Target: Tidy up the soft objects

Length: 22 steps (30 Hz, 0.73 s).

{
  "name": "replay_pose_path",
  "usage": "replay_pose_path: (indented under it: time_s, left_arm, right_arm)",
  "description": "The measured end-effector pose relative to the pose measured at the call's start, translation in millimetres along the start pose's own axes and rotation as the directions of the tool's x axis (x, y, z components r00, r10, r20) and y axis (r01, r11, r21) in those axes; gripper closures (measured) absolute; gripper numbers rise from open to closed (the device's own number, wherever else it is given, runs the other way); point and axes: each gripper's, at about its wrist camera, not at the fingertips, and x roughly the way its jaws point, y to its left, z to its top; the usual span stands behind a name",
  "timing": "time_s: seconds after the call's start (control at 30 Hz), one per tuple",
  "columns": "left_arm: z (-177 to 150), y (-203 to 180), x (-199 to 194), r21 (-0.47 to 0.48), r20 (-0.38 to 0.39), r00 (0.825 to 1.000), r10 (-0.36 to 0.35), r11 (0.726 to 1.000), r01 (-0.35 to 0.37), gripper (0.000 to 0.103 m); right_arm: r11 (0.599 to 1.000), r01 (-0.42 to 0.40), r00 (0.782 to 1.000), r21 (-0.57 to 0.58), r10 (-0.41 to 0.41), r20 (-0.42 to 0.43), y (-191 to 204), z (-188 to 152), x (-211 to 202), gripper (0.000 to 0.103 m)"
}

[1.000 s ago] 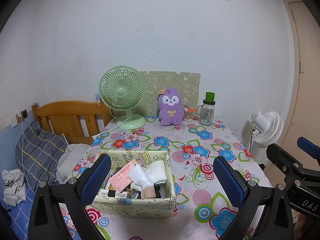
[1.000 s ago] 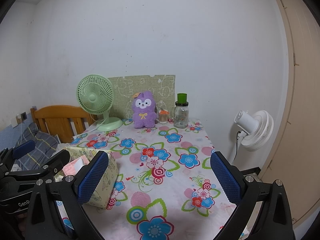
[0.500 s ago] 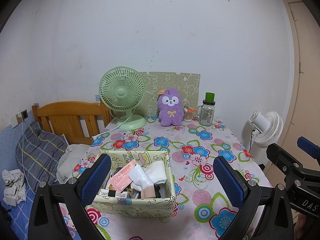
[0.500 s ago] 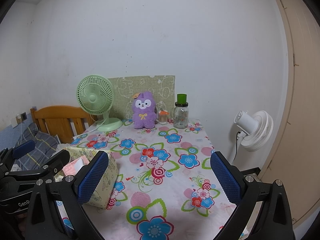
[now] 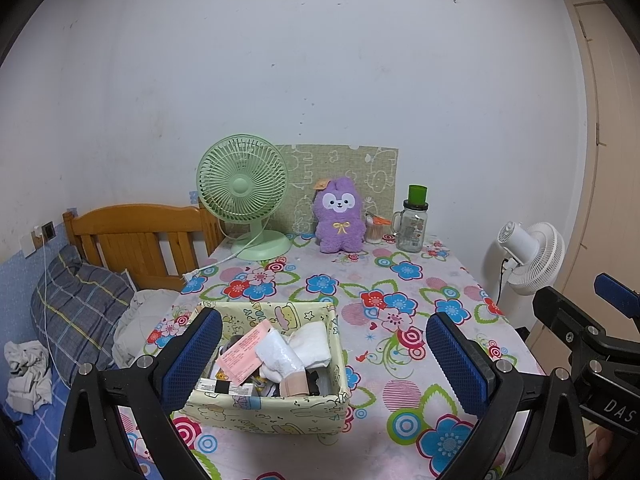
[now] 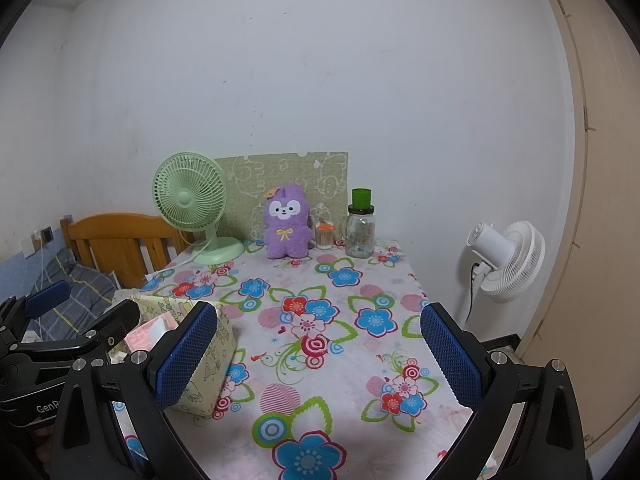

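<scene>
The left gripper (image 5: pixel 323 354) hovers above the near end of the table with its two blue-padded fingers (image 5: pixel 192 354) spread wide apart, holding and touching nothing. Between and just beyond those fingers in the left wrist view sits the pale yellow fabric storage box printed with cartoon figures (image 5: pixel 264 398), resting on the flower-patterned tablecloth (image 5: pixel 404 304). The box is packed with soft things: a white folded cloth (image 5: pixel 310 340), a white bundle in clear wrap (image 5: pixel 278 354), a beige roll (image 5: pixel 294 384) and a pink printed paper slip (image 5: pixel 242 354) lying tilted on top; the left finger overlaps the box's left wall in the picture, but whether it touches cannot be told

The right gripper (image 6: pixel 318 354) is likewise wide open, its blue-padded fingers (image 6: pixel 450 354) empty and held over bare tablecloth. In the right wrist view the same box (image 6: pixel 208 364) lies at the left finger, partly hidden behind it, and the left gripper's black frame shows at the far left edge

At the far end of the table, well apart from both grippers, a fluffy purple plush rabbit with a yellow bow (image 5: pixel 339 216) stands upright against a green patterned board (image 5: pixel 352 168). A pale green desk fan (image 5: pixel 244 200) stands to its left, a glass jar with a green lid (image 5: pixel 412 224) to its right, and a small container with an orange top (image 5: pixel 374 230) between plush and jar. A white floor fan (image 5: pixel 528 256) stands beside the table
</scene>
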Motion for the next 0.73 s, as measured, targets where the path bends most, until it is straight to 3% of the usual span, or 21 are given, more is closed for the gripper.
replay_pose_path:
  time_s: [0.73]
  left_arm:
    - [-0.8, -1.5, -0.5, 0.006, -0.005, 1.0, -0.004, 1.0, 0.004, 0.0]
  right_arm:
    - [1.0, 0.003, 1.0, 0.001, -0.003, -0.001, -1.4, -1.9, 0.2, 0.0]
